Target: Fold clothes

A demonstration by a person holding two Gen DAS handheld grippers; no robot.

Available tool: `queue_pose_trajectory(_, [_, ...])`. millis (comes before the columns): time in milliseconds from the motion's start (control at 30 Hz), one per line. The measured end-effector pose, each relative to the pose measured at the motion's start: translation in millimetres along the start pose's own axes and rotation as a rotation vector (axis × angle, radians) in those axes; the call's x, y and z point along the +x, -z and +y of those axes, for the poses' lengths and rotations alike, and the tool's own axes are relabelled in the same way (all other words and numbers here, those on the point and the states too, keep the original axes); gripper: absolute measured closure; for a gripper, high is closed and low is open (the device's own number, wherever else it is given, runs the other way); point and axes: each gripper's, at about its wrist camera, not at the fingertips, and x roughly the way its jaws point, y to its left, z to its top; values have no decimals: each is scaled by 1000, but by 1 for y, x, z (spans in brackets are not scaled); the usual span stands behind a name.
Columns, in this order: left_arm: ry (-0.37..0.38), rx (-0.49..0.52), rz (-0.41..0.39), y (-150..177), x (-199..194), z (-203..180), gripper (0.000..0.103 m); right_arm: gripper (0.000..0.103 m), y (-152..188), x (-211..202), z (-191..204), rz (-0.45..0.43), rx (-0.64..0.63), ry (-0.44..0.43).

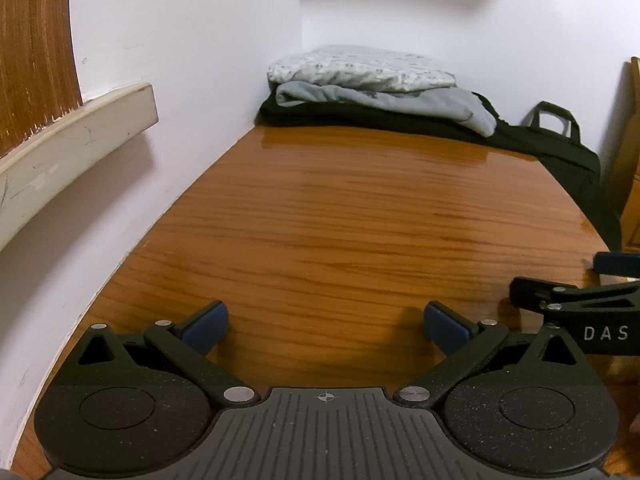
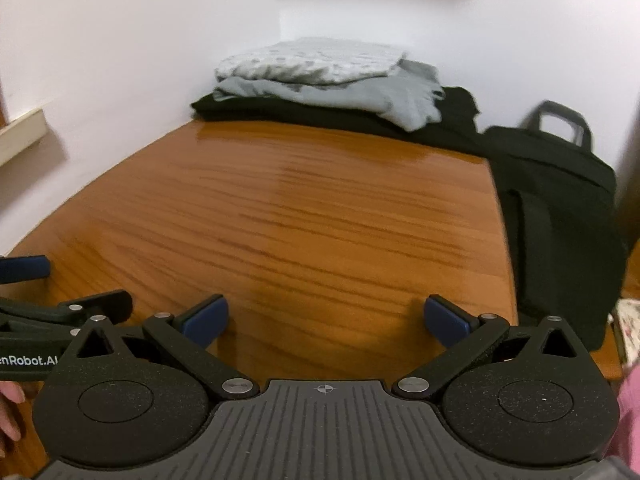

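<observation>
A pile of clothes lies in the far corner of the wooden table point(image 1: 340, 220) point(image 2: 300, 208): a white patterned garment point(image 1: 360, 68) point(image 2: 312, 60) on top, a light grey one point(image 1: 384, 102) point(image 2: 360, 98) under it, a black one point(image 1: 360, 118) point(image 2: 300, 114) at the bottom. My left gripper point(image 1: 326, 322) hovers open over the near part of the table, nothing between its blue pads. My right gripper point(image 2: 326, 320) is open too, beside it and just as far from the pile. Each gripper shows at the edge of the other's view.
A white wall runs along the table's left side and back. A beige ledge point(image 1: 72, 136) juts from the left wall. A black bag point(image 2: 560, 208) point(image 1: 568, 152) with a handle leans at the table's right edge. A hand point(image 2: 10, 412) shows at the lower left.
</observation>
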Motion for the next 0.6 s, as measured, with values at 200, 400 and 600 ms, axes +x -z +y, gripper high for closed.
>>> queue_pose_trajectory(200, [-1,0,0,0,-1,0,0,0,6,-8,1,-1,39,50])
queue_pose_trajectory(400, [-1,0,0,0,0,0,0,0,6,-8,1,-1,40,50])
queue_pose_trajectory(600, [-1,1,-1,0,0,0,0,0,6,-8,1,0,40,50])
